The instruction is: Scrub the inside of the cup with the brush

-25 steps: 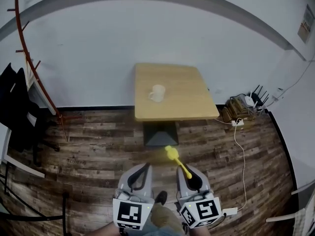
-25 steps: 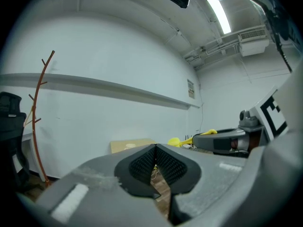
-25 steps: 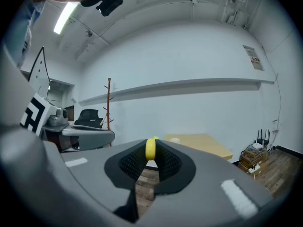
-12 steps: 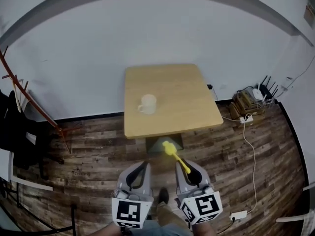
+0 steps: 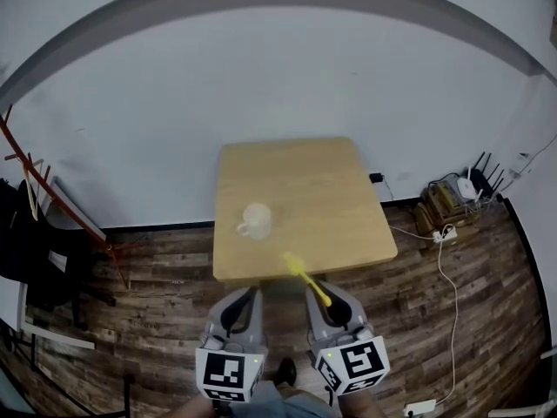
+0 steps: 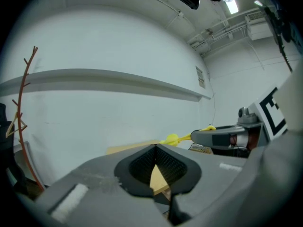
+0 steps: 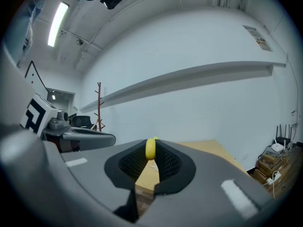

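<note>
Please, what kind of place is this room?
Probably an office or lab room, not a kitchen: a small wooden table stands against a bare white wall, a coat rack stands at the side, and a router and power strip sit in the corner.

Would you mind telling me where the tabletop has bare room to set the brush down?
The table is bare across its right half, from the cup to the right edge, and along the back by the wall. Only the left front is taken, by the cup.
</note>
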`<state>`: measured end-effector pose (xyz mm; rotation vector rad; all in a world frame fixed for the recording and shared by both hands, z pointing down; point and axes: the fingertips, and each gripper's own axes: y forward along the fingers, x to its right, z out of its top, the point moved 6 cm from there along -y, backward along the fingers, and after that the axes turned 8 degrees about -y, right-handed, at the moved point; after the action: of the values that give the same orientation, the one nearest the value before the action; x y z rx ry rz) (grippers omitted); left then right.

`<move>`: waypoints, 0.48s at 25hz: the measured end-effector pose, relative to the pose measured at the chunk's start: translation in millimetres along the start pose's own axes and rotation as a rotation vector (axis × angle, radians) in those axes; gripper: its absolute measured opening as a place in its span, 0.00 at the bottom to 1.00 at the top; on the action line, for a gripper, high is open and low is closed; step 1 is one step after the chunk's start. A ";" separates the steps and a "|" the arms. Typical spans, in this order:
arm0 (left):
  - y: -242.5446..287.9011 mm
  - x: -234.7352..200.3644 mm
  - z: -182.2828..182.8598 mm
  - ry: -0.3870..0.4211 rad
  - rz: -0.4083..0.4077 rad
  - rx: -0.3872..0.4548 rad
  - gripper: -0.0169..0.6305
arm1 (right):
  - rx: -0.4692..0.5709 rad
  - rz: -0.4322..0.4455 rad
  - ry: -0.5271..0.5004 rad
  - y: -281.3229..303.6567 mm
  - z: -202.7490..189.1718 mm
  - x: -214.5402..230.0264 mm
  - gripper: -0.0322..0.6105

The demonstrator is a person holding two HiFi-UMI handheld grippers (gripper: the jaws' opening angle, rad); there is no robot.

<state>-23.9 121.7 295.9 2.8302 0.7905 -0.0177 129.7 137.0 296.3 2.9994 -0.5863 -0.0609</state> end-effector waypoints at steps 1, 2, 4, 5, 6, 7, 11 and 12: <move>5.1 -3.4 0.7 0.000 0.006 0.000 0.06 | 0.002 0.006 -0.003 6.2 1.5 2.6 0.11; 9.7 -7.1 1.4 0.000 0.012 0.000 0.06 | 0.002 0.013 -0.006 12.6 2.7 4.5 0.11; 18.5 -14.4 2.9 -0.010 0.026 0.001 0.06 | -0.001 0.024 -0.011 25.9 3.9 8.1 0.11; 23.1 -18.1 4.0 -0.022 0.032 0.002 0.06 | -0.004 0.029 -0.013 33.2 4.3 10.1 0.11; 27.8 -22.9 4.7 -0.031 0.038 0.003 0.06 | -0.007 0.032 -0.015 41.0 4.6 12.0 0.11; 32.6 -29.1 4.6 -0.030 0.041 0.002 0.06 | -0.011 0.035 -0.017 49.2 4.7 13.4 0.11; 56.5 -60.8 -0.2 -0.029 0.055 -0.004 0.06 | -0.036 0.040 -0.028 87.4 2.8 18.5 0.11; 64.5 -70.0 -0.3 -0.040 0.057 -0.007 0.06 | -0.045 0.042 -0.032 99.4 2.7 19.7 0.11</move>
<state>-50.7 32.0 313.1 2.8356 0.6994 -0.0629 110.6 37.6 302.1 2.9472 -0.6415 -0.1179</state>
